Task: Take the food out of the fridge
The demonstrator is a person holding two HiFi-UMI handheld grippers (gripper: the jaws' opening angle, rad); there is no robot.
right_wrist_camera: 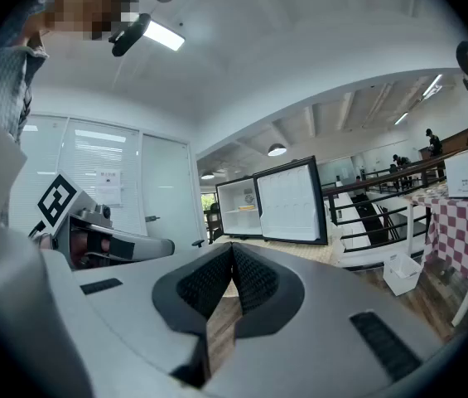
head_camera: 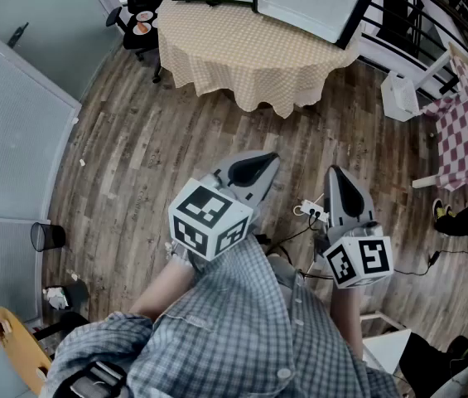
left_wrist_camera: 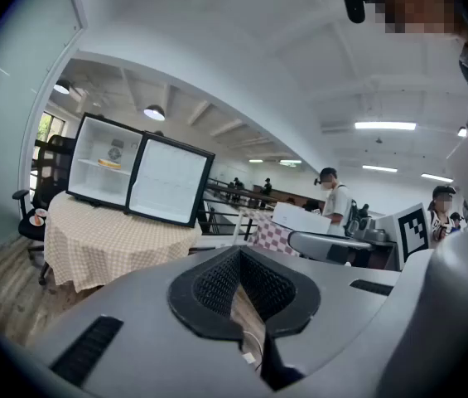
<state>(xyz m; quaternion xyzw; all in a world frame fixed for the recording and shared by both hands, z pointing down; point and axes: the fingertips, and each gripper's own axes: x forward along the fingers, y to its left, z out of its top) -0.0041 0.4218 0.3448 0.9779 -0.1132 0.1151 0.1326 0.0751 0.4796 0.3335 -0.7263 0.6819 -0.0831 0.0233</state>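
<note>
A small fridge point(left_wrist_camera: 103, 170) stands open on a round table with a beige checked cloth point(head_camera: 250, 44), its door point(left_wrist_camera: 171, 181) swung to the right. A yellow food item point(left_wrist_camera: 109, 163) lies on its shelf, and the same food point(right_wrist_camera: 246, 208) shows small in the right gripper view. Both grippers are held close to my chest, far from the fridge. The left gripper point(head_camera: 267, 164) and the right gripper point(head_camera: 335, 177) point towards the table. In each gripper view the jaws meet at the tips, left gripper point(left_wrist_camera: 239, 255) and right gripper point(right_wrist_camera: 234, 251), with nothing between them.
A black chair point(head_camera: 138, 23) holding plates stands left of the table. On the wooden floor lie a power strip with cables point(head_camera: 312, 211), a black bin point(head_camera: 47, 236) and a white box point(head_camera: 399, 96). A red-checked table point(head_camera: 461, 131) is at right, glass partitions at left. People point(left_wrist_camera: 333, 197) stand farther off.
</note>
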